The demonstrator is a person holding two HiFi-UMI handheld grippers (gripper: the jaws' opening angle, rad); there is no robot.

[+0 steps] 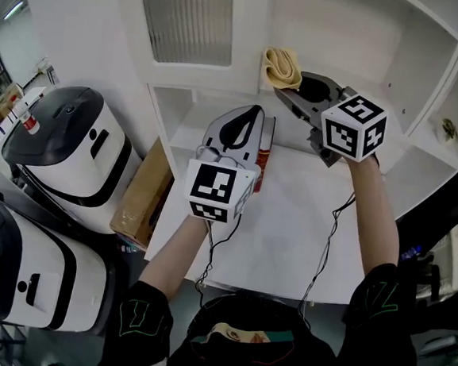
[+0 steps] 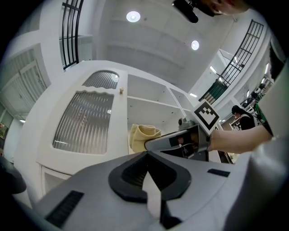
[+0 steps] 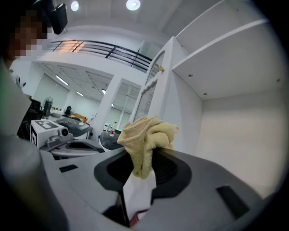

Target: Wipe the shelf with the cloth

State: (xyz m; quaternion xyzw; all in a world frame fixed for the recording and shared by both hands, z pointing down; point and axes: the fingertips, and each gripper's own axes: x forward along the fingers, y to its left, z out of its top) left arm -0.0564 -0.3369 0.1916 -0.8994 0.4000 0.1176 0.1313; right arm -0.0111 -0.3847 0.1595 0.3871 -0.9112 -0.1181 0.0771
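Observation:
A bunched yellow cloth [image 1: 280, 66] is pinched in my right gripper [image 1: 291, 86], which is shut on it and raised toward the white shelf unit [image 1: 321, 35]. In the right gripper view the cloth [image 3: 146, 137] sticks up from between the jaws, beside the shelf's open compartment [image 3: 235, 113]. My left gripper [image 1: 246, 124] is lower and to the left, over the white counter; its jaws are shut with nothing held. The left gripper view shows the cloth [image 2: 141, 136] and the right gripper [image 2: 180, 142] ahead of the shelf.
A red-and-white book-like object [image 1: 263, 153] lies on the white counter [image 1: 288, 231] under the left gripper. Two white and black appliances [image 1: 65, 144] stand at left with a cardboard box [image 1: 144, 195]. A ribbed glass cabinet door [image 1: 187, 19] is left of the open shelves.

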